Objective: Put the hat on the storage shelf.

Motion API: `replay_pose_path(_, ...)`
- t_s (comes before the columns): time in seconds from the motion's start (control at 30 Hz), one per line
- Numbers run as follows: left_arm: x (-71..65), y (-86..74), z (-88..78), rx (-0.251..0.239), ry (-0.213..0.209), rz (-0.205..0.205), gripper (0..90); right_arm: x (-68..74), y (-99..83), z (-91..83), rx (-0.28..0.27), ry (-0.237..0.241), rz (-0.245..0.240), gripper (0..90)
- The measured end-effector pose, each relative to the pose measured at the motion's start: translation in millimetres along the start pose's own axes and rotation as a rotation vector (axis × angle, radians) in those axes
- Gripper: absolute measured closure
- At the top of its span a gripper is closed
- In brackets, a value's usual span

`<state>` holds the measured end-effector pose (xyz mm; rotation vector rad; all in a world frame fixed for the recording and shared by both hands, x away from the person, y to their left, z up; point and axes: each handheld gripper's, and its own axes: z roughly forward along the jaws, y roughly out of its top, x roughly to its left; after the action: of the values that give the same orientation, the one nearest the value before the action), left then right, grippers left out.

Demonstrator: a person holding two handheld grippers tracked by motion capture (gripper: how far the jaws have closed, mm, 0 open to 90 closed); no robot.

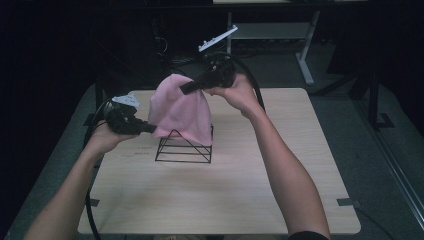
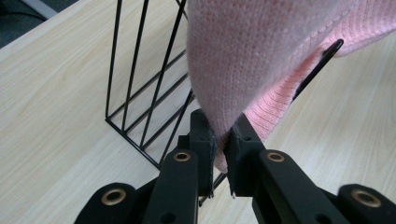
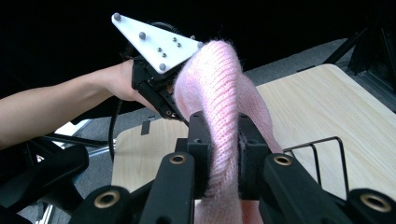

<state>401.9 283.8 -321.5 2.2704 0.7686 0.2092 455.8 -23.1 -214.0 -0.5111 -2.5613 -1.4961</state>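
Fingers (image 2: 205,140) pinch pink knit (image 2: 252,56), hiding wire rack's (image 2: 140,93) top.

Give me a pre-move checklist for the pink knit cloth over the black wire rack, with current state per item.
1. Left gripper clamped on the pink knit cloth: ok, its jaws pinch a lower edge.
2. Right gripper clamped on the cloth: ok, a fold is squeezed between its jaws near the top.
3. Cloth clear of the black wire rack: not ok, it drapes over the rack's top.
4. Cloth snagged on a wire: cannot tell, one wire tip pokes out from under the hem in the left gripper view.
5. Rack standing flat on the light wooden table: ok.
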Motion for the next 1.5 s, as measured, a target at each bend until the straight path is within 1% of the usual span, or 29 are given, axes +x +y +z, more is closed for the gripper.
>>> replay_pose_path(0.03,0.4,-1.5,0.7,0.002,0.000,0.002,82.6,0.9,-1.0,0.5,0.002,0.003,0.004,78.8)
replay_pose_path(0.1,0.1,-5.2,1.7,0.005,0.000,-0.006,82.6,1.6,-3.4,2.5,0.008,0.001,-0.002,78.7)
replay_pose_path(0.13,0.4,-7.0,2.1,0.001,-0.001,-0.007,82.5,1.8,-4.8,3.5,0.013,-0.002,-0.011,78.6)
replay_pose_path(0.17,0.7,-8.8,2.4,0.001,0.002,-0.007,82.5,2.8,-6.3,4.8,0.013,-0.001,-0.013,78.5)
replay_pose_path(0.2,0.8,-10.1,2.8,0.011,0.002,-0.010,82.5,3.9,-7.7,6.2,0.013,0.006,-0.009,78.5)
replay_pose_path(0.23,0.6,-11.8,3.1,0.010,0.005,-0.011,82.5,3.5,-9.3,7.8,0.014,0.005,-0.022,78.5)
replay_pose_path(0.27,0.7,-12.8,3.6,0.013,0.005,-0.014,82.5,4.8,-11.3,9.5,0.017,0.007,-0.015,78.6)
replay_pose_path(0.33,0.5,-14.9,4.7,0.018,0.006,-0.014,82.5,3.9,-13.9,12.0,0.011,0.007,-0.025,78.6)
replay_pose_path(0.37,0.7,-15.8,4.9,0.023,0.007,-0.009,82.5,4.6,-14.8,12.3,0.014,0.009,-0.013,78.6)
replay_pose_path(0.43,0.4,-17.7,6.3,0.021,0.012,-0.012,82.5,3.1,-18.0,14.2,0.004,0.011,-0.016,78.6)
replay_pose_path(0.47,1.2,-18.7,6.4,0.033,0.013,-0.001,82.5,2.8,-19.7,15.0,0.002,0.015,-0.007,78.5)
replay_pose_path(0.53,1.2,-20.8,8.0,0.037,0.019,0.000,82.5,1.7,-23.5,17.6,-0.007,0.013,-0.009,78.6)
replay_pose_path(0.6,0.6,-21.7,9.6,0.038,0.020,-0.008,82.5,1.2,-26.5,19.8,-0.009,0.015,-0.008,78.5)
replay_pose_path(0.63,-0.6,-22.6,11.4,0.048,0.030,0.000,82.5,0.6,-28.5,21.5,-0.011,0.015,-0.008,78.5)
replay_pose_path(0.73,-1.3,-25.3,15.7,0.067,0.033,0.003,82.5,0.0,-32.6,24.2,-0.015,0.018,0.001,78.4)
replay_pose_path(0.77,-1.5,-26.3,17.2,0.070,0.034,0.005,82.5,-0.1,-34.1,25.8,-0.020,0.017,-0.002,78.4)
replay_pose_path(0.8,-1.7,-27.3,18.5,0.074,0.033,0.002,82.5,-0.6,-35.7,26.8,-0.013,0.016,-0.006,78.3)
replay_pose_path(0.83,-1.6,-28.4,19.8,0.074,0.032,0.000,82.5,-0.2,-37.2,28.0,-0.013,0.021,0.003,78.2)
replay_pose_path(1.0,0.4,-32.3,21.9,0.087,0.027,-0.002,82.6,-0.5,-43.7,32.1,-0.016,0.029,-0.001,77.9)
replay_pose_path(1.03,0.4,-33.1,22.5,0.093,0.026,-0.003,82.6,0.2,-44.9,32.6,-0.013,0.031,0.007,77.8)
replay_pose_path(1.17,-0.5,-33.9,24.3,0.111,0.037,0.004,82.7,0.3,-48.0,34.6,-0.017,0.027,0.005,77.5)
replay_pose_path(1.2,-0.6,-34.3,25.8,0.124,0.049,0.010,82.9,0.3,-50.4,36.2,-0.012,0.028,0.005,77.2)
replay_pose_path(1.27,-0.5,-34.5,27.0,0.131,0.052,0.013,82.9,-0.2,-52.1,37.5,-0.003,0.024,0.001,76.8)
replay_pose_path(1.3,-0.5,-34.6,29.1,0.145,0.056,0.019,82.9,0.2,-53.0,38.1,0.000,0.026,0.006,76.6)
replay_pose_path(1.33,-0.5,-34.6,29.1,0.145,0.056,0.019,82.9,0.2,-53.0,38.1,0.000,0.026,0.006,76.6)
replay_pose_path(1.37,-0.5,-34.9,31.7,0.153,0.060,0.022,82.9,-0.1,-54.8,39.5,0.008,0.026,-0.002,76.5)
replay_pose_path(1.43,-0.3,-36.2,34.0,0.149,0.057,0.017,82.9,-0.2,-55.4,40.2,0.012,0.024,-0.012,76.1)
replay_pose_path(1.5,0.5,-38.8,35.4,0.146,0.049,0.010,82.9,-0.2,-56.1,41.1,0.020,0.026,-0.008,75.8)
